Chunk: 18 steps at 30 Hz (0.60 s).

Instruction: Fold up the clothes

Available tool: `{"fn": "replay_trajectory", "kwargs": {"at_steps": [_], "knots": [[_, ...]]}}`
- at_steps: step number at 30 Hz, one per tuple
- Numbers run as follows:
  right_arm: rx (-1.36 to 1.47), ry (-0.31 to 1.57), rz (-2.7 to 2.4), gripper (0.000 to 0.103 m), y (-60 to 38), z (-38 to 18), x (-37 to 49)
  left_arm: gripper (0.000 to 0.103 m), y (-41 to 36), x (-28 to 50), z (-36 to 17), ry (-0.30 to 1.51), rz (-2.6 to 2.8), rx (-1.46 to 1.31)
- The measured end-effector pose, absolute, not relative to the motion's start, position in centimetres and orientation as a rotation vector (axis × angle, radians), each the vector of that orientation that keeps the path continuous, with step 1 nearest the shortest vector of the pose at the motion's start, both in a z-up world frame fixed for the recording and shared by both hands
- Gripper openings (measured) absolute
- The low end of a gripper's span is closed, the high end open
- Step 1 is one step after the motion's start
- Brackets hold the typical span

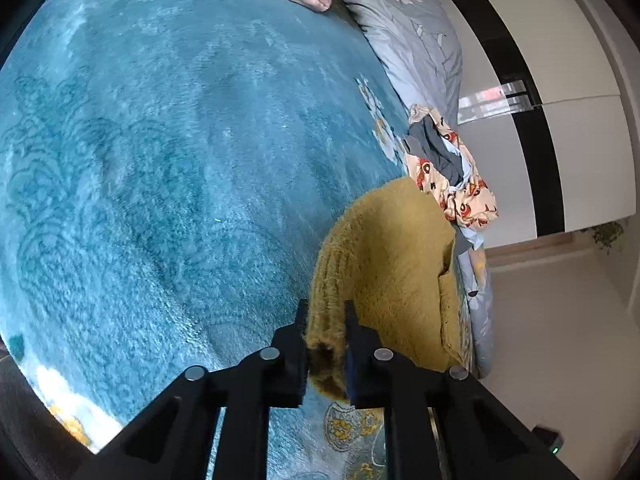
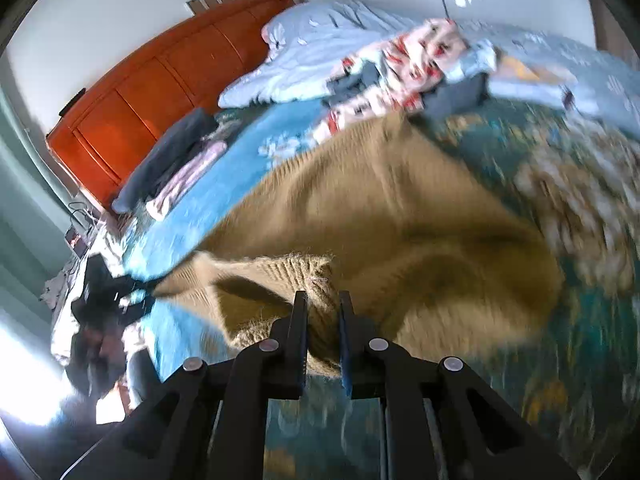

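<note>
A mustard-yellow knit sweater (image 1: 396,256) lies on the teal plush blanket (image 1: 168,152) of a bed. My left gripper (image 1: 326,312) is shut on the sweater's ribbed hem and holds it lifted at the bed's right side. In the right wrist view the same sweater (image 2: 400,208) spreads out ahead, blurred by motion. My right gripper (image 2: 323,304) is shut on another ribbed edge of it. The left gripper shows dimly at the sweater's far left end (image 2: 120,300).
A heap of patterned and grey clothes (image 1: 448,168) lies beyond the sweater, seen also in the right wrist view (image 2: 400,68). Folded pink and dark garments (image 2: 180,172) sit near the orange headboard (image 2: 160,80). A grey floral duvet (image 1: 420,48) lies along the bed edge, with white wardrobes (image 1: 560,80) and floor beyond.
</note>
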State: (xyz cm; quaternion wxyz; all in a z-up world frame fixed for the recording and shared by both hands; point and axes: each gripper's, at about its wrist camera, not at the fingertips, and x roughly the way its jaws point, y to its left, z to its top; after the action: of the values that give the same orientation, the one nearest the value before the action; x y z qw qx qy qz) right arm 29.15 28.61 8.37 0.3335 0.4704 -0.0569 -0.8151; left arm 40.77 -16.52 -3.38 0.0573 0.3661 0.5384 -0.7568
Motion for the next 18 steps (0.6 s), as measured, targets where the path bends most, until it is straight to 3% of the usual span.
{"fn": "replay_trajectory", "kwargs": {"at_steps": [5, 9, 18], "knots": [[1.24, -0.299, -2.134, 0.023, 31.5, 8.3, 32.4, 0.015, -16.3, 40.9, -3.3, 1.631, -2.326, 1.12], [1.22, -0.45, -2.166, 0.055, 34.1, 8.5, 33.8, 0.015, -16.3, 41.1, -3.2, 1.632, -2.342, 1.116], [1.54, -0.765, -2.286, 0.056, 37.3, 1.0, 29.8, 0.013, -17.0, 42.4, -3.9, 1.606, -2.329, 1.099]]}}
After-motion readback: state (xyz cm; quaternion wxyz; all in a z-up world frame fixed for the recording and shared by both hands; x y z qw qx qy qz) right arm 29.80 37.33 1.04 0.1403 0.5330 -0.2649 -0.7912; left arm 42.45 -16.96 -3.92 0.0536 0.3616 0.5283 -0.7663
